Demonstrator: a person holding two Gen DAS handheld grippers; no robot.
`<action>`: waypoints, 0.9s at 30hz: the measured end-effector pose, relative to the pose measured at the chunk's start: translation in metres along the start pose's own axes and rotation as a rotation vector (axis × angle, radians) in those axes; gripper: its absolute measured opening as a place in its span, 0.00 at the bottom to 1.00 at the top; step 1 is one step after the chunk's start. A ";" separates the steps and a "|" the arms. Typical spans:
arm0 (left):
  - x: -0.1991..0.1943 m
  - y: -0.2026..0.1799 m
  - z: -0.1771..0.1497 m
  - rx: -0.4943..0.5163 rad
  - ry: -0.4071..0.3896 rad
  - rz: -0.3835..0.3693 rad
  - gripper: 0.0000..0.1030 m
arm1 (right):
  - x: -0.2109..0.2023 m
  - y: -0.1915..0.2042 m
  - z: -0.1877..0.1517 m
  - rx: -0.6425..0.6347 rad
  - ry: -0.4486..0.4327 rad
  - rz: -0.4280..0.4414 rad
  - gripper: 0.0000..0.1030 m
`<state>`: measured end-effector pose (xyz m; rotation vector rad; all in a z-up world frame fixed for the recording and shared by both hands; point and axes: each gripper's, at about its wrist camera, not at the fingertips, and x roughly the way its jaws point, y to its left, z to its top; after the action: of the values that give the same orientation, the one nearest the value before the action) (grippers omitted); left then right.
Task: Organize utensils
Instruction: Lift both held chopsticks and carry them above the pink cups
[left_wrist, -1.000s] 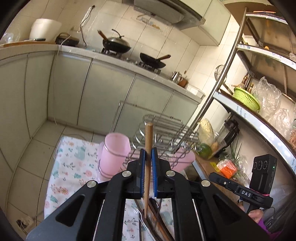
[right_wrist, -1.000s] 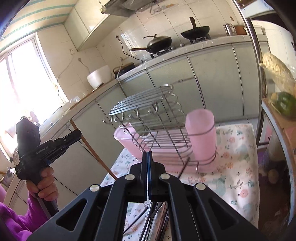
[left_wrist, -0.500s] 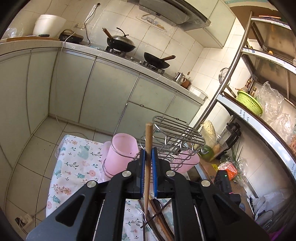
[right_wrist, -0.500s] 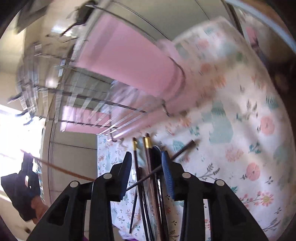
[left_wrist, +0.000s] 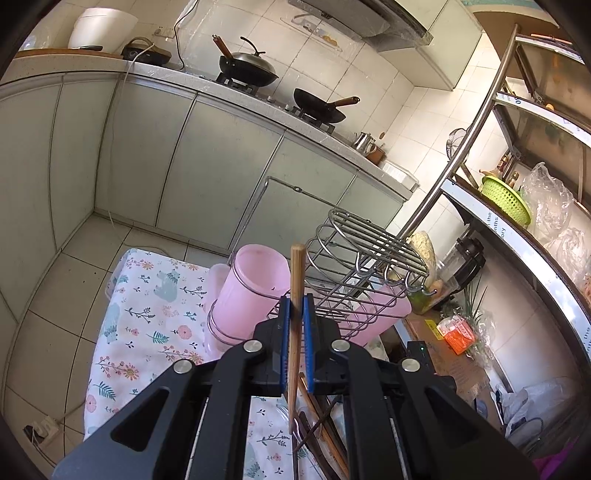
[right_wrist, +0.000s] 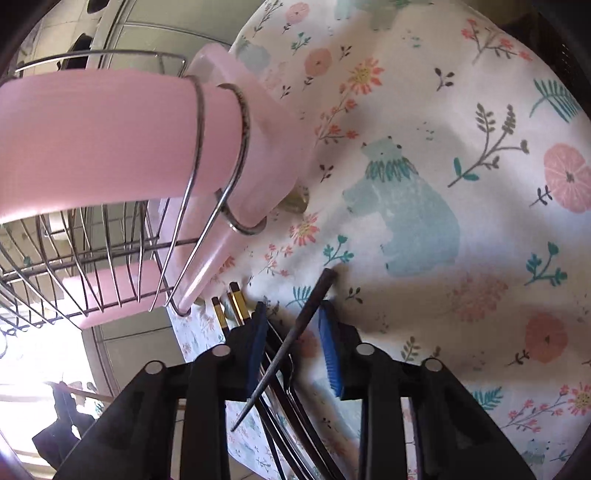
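Wooden chopstick (left_wrist: 296, 291) clamped in left tool (left_wrist: 296, 314); right tool (right_wrist: 291, 332) agape over dark chopstick (right_wrist: 295, 328).

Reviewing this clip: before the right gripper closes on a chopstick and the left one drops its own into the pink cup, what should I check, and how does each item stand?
1. Left gripper clamped on wooden chopstick: ok.
2. Pink cup upright, mouth unobstructed: ok.
3. Right gripper open over the pile: ok.
4. Dark chopstick between its fingers: ok.
5. Only one utensil between them: not ok, others lie beneath.
6. Cup empty inside: cannot tell.
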<state>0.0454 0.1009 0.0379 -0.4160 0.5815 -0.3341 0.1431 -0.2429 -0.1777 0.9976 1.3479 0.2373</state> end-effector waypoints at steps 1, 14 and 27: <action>-0.001 0.001 0.000 -0.001 0.000 0.000 0.06 | -0.002 -0.002 0.001 -0.002 -0.006 -0.003 0.11; -0.026 -0.012 0.013 0.009 -0.073 0.020 0.06 | -0.067 0.030 -0.038 -0.302 -0.211 0.056 0.06; -0.073 -0.047 0.080 0.118 -0.270 0.084 0.06 | -0.221 0.159 -0.073 -0.767 -0.775 0.153 0.06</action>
<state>0.0260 0.1126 0.1537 -0.3152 0.3131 -0.2255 0.0812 -0.2624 0.0963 0.4428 0.3961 0.3935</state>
